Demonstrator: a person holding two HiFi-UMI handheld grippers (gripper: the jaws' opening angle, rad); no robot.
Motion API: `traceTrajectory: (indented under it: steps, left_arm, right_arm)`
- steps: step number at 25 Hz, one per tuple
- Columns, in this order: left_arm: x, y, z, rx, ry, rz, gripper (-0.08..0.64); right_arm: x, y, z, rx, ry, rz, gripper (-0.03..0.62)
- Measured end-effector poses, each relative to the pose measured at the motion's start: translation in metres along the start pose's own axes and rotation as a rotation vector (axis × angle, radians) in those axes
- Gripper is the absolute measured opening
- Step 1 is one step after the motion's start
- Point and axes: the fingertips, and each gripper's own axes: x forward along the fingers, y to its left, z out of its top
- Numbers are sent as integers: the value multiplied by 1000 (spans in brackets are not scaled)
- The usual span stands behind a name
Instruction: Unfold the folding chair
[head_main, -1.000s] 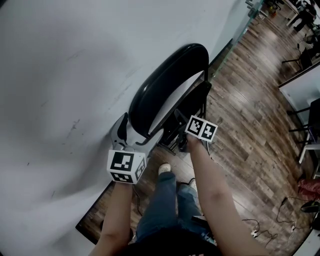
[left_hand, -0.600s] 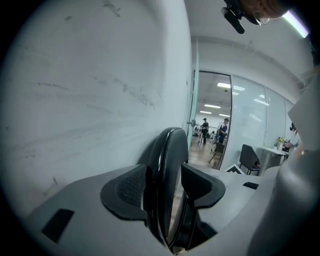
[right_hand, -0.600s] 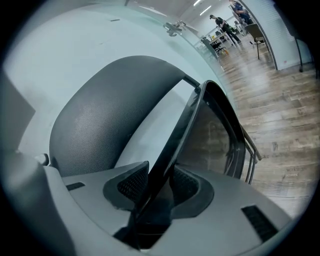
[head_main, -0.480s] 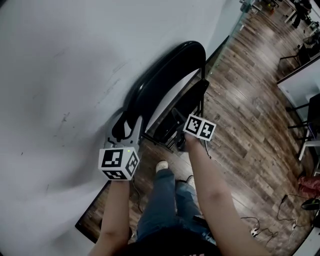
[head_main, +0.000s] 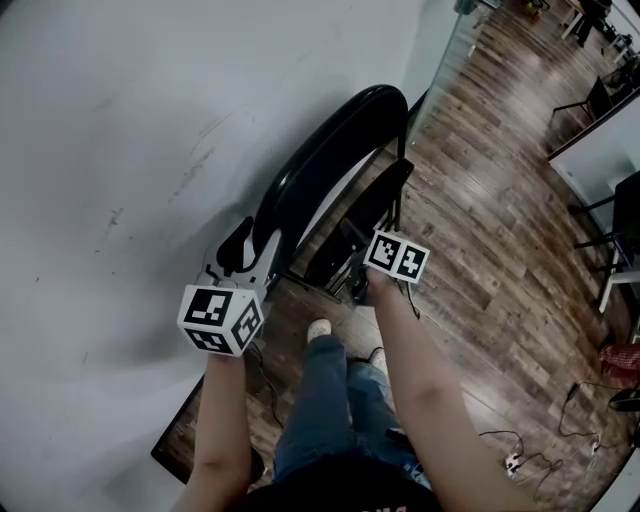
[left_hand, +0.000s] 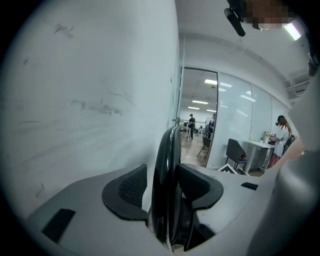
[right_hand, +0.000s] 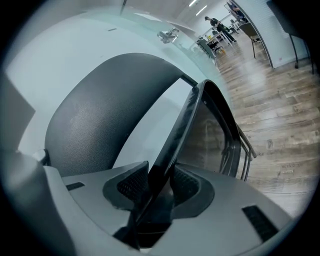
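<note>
A black folding chair (head_main: 330, 165) stands folded against the white wall. Its curved backrest (right_hand: 100, 115) faces the wall and its seat (head_main: 368, 212) hangs flat in front. My left gripper (head_main: 248, 255) is at the backrest's near edge (left_hand: 167, 165), which runs upright between its pads; the jaws are closing and both pads press on it. My right gripper (head_main: 352, 272) is shut on the seat's thin edge (right_hand: 192, 115), which slants up between its pads (right_hand: 131, 186). The chair's legs (right_hand: 239, 150) show behind the seat.
The white wall (head_main: 120, 130) fills the left. Wooden floor (head_main: 480, 250) spreads to the right, with cables and a power strip (head_main: 512, 462). The person's legs in jeans (head_main: 320, 410) stand just before the chair. Desks and chairs (head_main: 620, 240) stand at the far right.
My left gripper's jaws went from wide open to closed on the backrest's edge, and that hand drew left. My right gripper kept its grip and shifted a little.
</note>
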Motion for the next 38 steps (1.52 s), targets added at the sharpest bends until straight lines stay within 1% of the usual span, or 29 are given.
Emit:
traceTrajectory:
  steps: [4,6,8,12,15,16,23,29,35,38]
  left_arm:
    - [8,-27,14,62,7,-26,204]
    - [14,-44,20,99,13,-44,212]
    - [21,-57,26,138,21,-45,212]
    - [32,-75,37,189,43,-12,193]
    - [35,-95,35,228,80,-25,175]
    - [34,-101,34,231,86,-28,156]
    - [31,-115,31,194,104,5,147]
    - [28,-133,27,204,72,12,146]
    - [25,-144,23,157,39,-9,143]
    - [24,-152,21,146,20,-22,140]
  right_arm:
    - [-19,-7,-1,3,-6,-3,141]
    - [-27,-10,-1,18,-7,-8,143]
    - [-32,-13,-2,39,-4,-14,143]
    - [-46,-21,-5,60,9,-1,144]
    - [-60,-28,-5,64,-8,17,144]
    - [-65,-30,-5,66,-14,21,144]
    - [-91,-43,-10,69,-3,46,146]
    - [-108,-54,-13,75,-2,56,147]
    - [-123,-61,-17,81,-19,86,146]
    - [-132,-66,-19,59,-26,71,146]
